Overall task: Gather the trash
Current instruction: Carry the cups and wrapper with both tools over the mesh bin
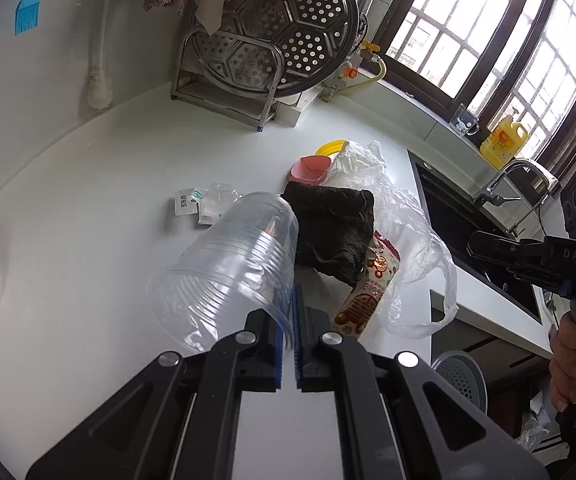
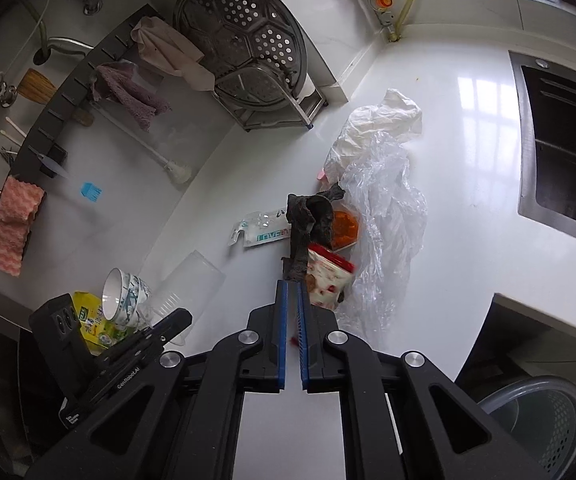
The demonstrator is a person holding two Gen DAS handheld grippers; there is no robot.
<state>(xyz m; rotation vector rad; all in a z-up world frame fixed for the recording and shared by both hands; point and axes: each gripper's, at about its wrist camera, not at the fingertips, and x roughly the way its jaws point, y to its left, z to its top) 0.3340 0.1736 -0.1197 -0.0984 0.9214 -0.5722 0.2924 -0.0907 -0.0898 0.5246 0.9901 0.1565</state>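
Left wrist view: the left tool (image 1: 288, 312) is clamped on the rim of a clear ribbed plastic cup (image 1: 231, 264), empty, lifted over the white desk (image 1: 87, 200). Right wrist view: the right tool (image 2: 292, 300) pinches a dark grey rag (image 2: 308, 220); behind it an orange-filled tub (image 2: 346, 226) is half hidden.

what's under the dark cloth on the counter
A red-and-white snack wrapper pokes out from under the dark cloth, over a clear plastic bag. Whatever else lies beneath the cloth is covered.
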